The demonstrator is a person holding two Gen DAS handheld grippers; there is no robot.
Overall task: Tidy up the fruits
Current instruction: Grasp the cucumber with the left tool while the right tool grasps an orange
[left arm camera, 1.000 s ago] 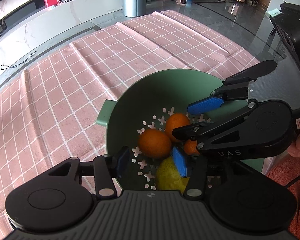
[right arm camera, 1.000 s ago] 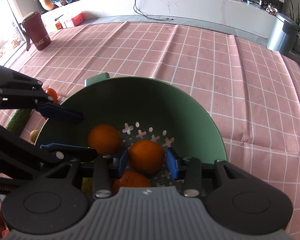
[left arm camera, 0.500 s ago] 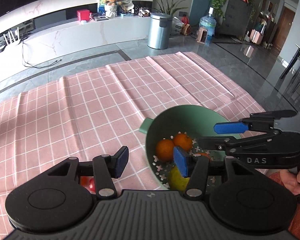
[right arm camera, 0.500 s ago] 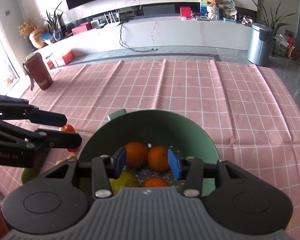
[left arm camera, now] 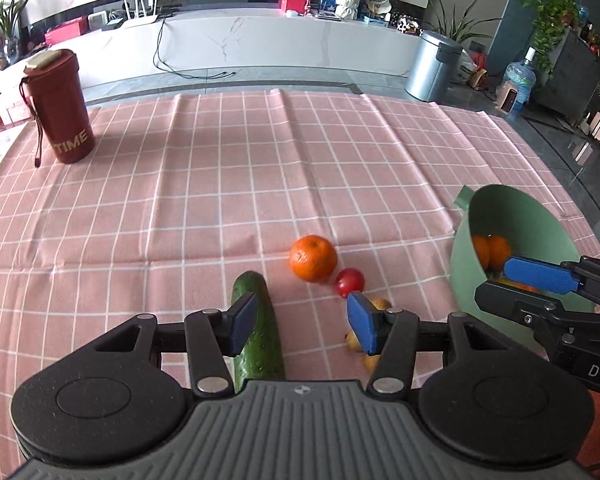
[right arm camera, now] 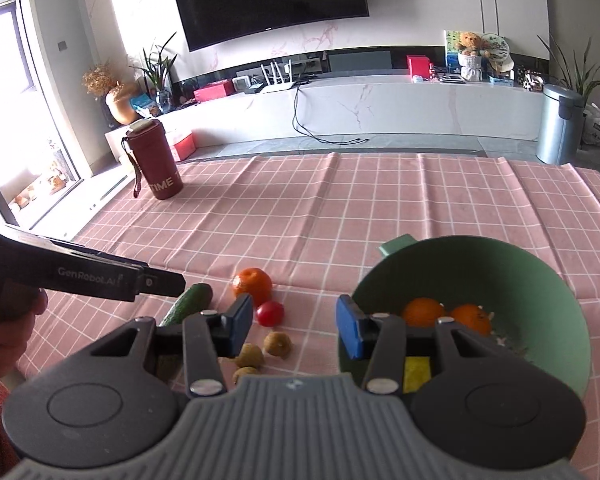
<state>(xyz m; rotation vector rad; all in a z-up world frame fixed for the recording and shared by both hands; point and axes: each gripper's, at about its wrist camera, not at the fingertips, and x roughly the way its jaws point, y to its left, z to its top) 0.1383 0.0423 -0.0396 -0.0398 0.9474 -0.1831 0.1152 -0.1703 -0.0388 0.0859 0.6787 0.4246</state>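
A green colander (right arm camera: 540, 276) on the pink checked cloth holds two oranges (right arm camera: 424, 312) and a yellow fruit (right arm camera: 416, 372). To its left, loose on the cloth, lie an orange (left arm camera: 313, 258), a small red tomato (left arm camera: 350, 282), a cucumber (left arm camera: 258, 332) and three small brownish fruits (right arm camera: 278, 344). My left gripper (left arm camera: 302, 328) hangs open above the cucumber's right side, its jaws empty. My right gripper (right arm camera: 296, 328) is open too, above the cloth between the small fruits and the colander's near-left rim. It enters the left wrist view over the colander (left arm camera: 512, 220).
A dark red bottle (left arm camera: 60, 108) stands at the cloth's far left. The cloth beyond the fruits is bare. A hand (right arm camera: 8, 328) holds the left gripper's handle at the left edge. Behind the table are a white counter and a metal bin (right arm camera: 560, 124).
Both grippers drew back from inside the colander and swung left. The left view now faces the loose fruits on the cloth. The right gripper's jaws no longer frame an orange.
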